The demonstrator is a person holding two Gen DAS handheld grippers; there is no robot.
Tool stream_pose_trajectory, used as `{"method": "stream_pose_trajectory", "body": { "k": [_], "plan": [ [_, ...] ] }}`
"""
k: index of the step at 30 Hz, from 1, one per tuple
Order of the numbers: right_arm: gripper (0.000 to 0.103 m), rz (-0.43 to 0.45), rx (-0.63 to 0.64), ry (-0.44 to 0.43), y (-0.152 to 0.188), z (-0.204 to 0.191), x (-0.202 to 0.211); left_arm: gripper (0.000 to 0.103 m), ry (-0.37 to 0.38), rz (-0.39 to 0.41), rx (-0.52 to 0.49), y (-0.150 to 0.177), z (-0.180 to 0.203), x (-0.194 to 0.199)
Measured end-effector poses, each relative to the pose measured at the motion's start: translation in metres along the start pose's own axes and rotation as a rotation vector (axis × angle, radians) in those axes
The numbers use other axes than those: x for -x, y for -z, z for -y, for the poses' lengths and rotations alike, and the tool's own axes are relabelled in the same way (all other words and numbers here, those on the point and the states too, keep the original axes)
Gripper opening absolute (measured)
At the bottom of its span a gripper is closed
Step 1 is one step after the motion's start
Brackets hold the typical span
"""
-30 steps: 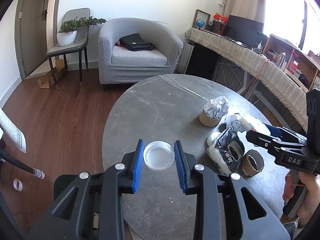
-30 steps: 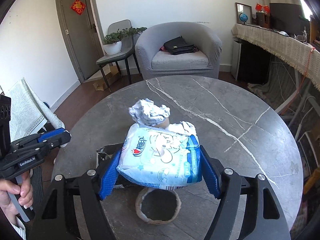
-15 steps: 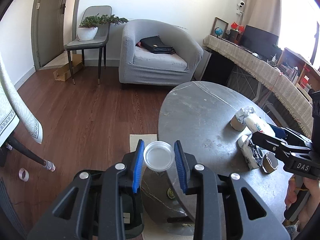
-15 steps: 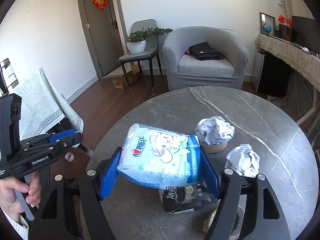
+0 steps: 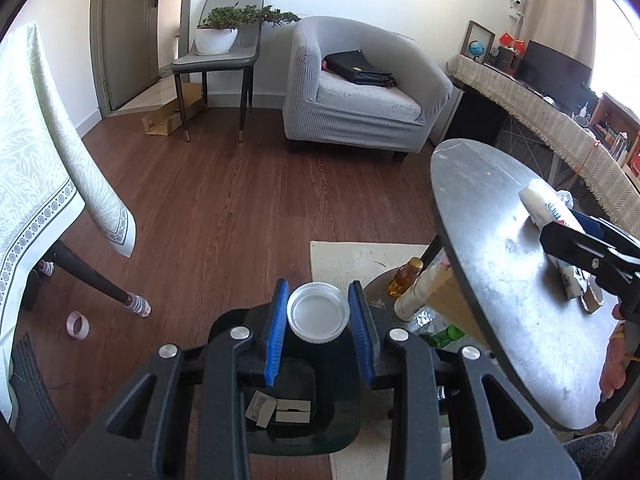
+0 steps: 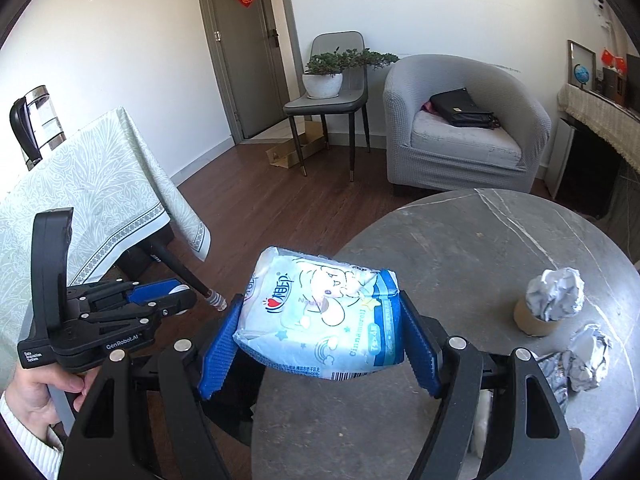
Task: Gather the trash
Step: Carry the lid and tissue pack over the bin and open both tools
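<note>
Above the dark bin [image 5: 296, 412], the left gripper [image 5: 318, 314] is clamped on a clear round lid [image 5: 317, 312], its blue pads pressed against the rim on either side and its flat face turned toward the camera. Down inside the bin lie a few pieces of cardboard [image 5: 280, 408]. Just right of the bin, under the edge of the grey round table [image 5: 500, 280], stand an amber bottle [image 5: 406, 278] and a pale bottle [image 5: 418, 290], with green glass below them. Further right of the bin, the right gripper [image 6: 320, 328] squeezes a soft pale-blue tissue pack [image 6: 324, 316], its long axis running crosswise between the pads and its printed face toward the camera; it hangs over the table's near-left edge. On the tabletop beyond the pack a crumpled paper ball [image 6: 556, 294] sits in a cardboard roll [image 6: 530, 320], and more crumpled paper [image 6: 588, 356] lies beside it, touching a crinkled wrapper. Left of the bin a patterned tablecloth [image 5: 36, 184] hangs over another table, with a tape ring [image 5: 78, 324] on the wooden floor [image 5: 224, 208]. Far beyond the bin stand a grey armchair [image 5: 360, 92] holding a black bag [image 5: 358, 66], and a chair bearing a potted plant [image 5: 224, 28].
</note>
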State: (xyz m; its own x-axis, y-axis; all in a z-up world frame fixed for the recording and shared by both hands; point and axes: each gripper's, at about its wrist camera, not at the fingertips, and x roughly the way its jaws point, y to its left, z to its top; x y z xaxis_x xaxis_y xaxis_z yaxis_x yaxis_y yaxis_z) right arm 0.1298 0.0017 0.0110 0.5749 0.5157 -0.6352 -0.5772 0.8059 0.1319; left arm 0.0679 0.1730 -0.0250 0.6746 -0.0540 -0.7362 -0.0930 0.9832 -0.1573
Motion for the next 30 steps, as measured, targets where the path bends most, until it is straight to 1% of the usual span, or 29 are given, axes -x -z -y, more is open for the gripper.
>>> {"method": "stream_pose_trajectory", "body": {
  "k": [8, 14, 19, 20, 21, 22, 26, 30],
  "plan": [
    [0.074, -0.017, 0.046, -0.052, -0.005, -0.039, -0.019, 0.033, -0.031, -0.098, 0.019, 0.025, -0.036, -0.015],
    [0.074, -0.030, 0.073, -0.079, -0.008, -0.062, -0.033, 0.033, -0.041, -0.217, 0.022, 0.043, -0.055, -0.037],
    [0.074, -0.043, 0.083, -0.090, -0.010, -0.075, -0.045, 0.034, -0.051, -0.314, 0.004, 0.060, -0.063, -0.049],
    [0.074, -0.046, 0.085, -0.091, -0.010, -0.077, -0.048, 0.035, -0.049, -0.333, 0.002, 0.064, -0.064, -0.051],
    [0.074, -0.049, 0.087, -0.093, -0.010, -0.080, -0.050, 0.042, -0.050, -0.348, -0.002, 0.067, -0.066, -0.052],
    [0.074, -0.052, 0.090, -0.094, -0.010, -0.082, -0.052, 0.047, -0.052, -0.356, -0.006, 0.069, -0.066, -0.053],
    [0.074, -0.068, 0.103, -0.098, -0.008, -0.093, -0.061, 0.048, -0.049, -0.358, -0.020, 0.074, -0.070, -0.049],
    [0.074, -0.088, 0.116, -0.101, -0.006, -0.103, -0.071, 0.048, -0.044, -0.340, 0.000, 0.071, -0.075, -0.043]
  ]
}}
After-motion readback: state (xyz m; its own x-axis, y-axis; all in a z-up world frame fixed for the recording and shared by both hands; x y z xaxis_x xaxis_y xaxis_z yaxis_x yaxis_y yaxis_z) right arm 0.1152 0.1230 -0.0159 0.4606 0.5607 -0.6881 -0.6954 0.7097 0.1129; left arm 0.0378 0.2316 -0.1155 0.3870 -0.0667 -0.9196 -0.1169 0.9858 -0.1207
